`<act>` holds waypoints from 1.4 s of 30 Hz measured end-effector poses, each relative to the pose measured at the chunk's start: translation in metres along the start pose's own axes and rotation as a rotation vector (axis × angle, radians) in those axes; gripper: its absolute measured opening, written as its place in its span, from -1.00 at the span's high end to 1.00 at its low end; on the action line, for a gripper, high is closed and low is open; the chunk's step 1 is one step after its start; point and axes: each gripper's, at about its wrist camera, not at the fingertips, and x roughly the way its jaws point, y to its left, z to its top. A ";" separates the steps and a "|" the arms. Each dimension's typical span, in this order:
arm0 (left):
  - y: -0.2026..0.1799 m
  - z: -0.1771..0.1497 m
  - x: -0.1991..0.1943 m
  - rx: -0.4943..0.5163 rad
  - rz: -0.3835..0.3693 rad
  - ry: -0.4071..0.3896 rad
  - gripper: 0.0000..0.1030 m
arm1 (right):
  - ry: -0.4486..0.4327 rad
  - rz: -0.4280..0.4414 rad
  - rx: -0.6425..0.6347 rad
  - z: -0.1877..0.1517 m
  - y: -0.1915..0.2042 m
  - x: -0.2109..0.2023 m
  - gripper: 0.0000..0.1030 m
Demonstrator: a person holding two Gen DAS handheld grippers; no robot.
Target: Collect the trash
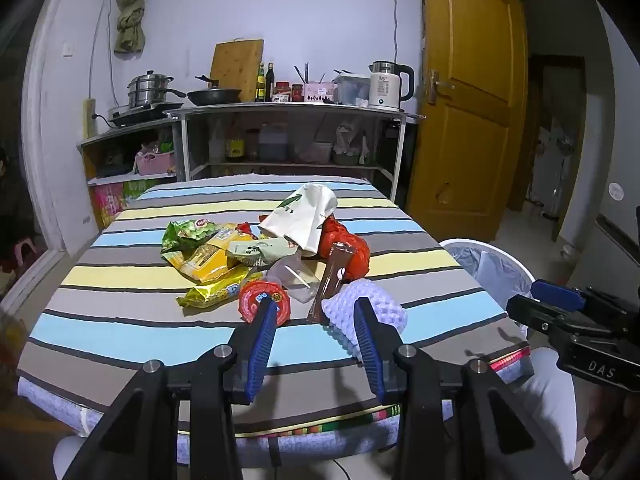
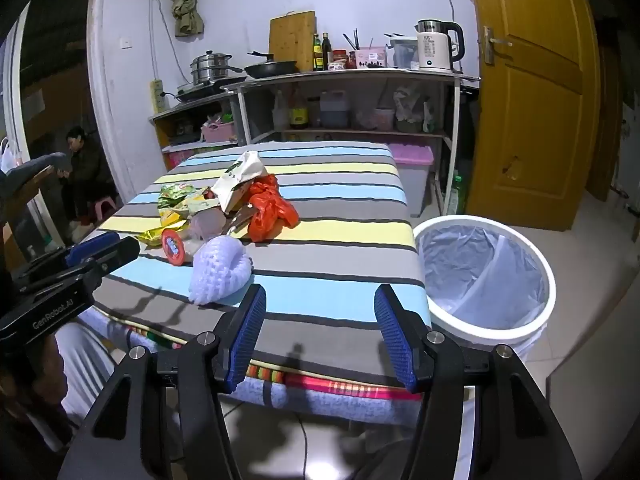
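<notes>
Trash is piled mid-table on the striped cloth point(image 1: 120, 312): a green snack bag point(image 1: 188, 234), yellow wrappers point(image 1: 208, 260), a red round lid point(image 1: 256, 300), a brown wrapper point(image 1: 330, 280), a red plastic bag point(image 1: 348, 246), a white paper bag point(image 1: 304, 212) and a pale foam net point(image 1: 380, 304). My left gripper point(image 1: 316, 312) hangs open just short of the lid and the foam net, holding nothing. Over the table's near right corner my right gripper point(image 2: 320, 296) stands wide open and empty, with the foam net point(image 2: 220, 272) ahead to its left. A lined white bin point(image 2: 544, 264) stands on the floor to the right of the table.
Behind the table are shelves point(image 1: 288, 108) with pots, a pan, bottles and a kettle point(image 1: 386, 84). A yellow door point(image 1: 468, 80) is at the right. A person sits low at the far left point(image 2: 84, 160). A pink box point(image 2: 412, 156) lies past the table's far right corner.
</notes>
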 end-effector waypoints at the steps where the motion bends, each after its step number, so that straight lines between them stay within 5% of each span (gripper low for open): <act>1: 0.000 0.000 0.000 0.004 0.002 -0.011 0.23 | -0.001 0.000 0.002 0.000 0.000 0.000 -0.11; 42: 0.004 0.000 -0.003 -0.003 -0.018 -0.003 0.23 | -0.001 0.006 0.008 0.001 0.004 -0.003 -0.11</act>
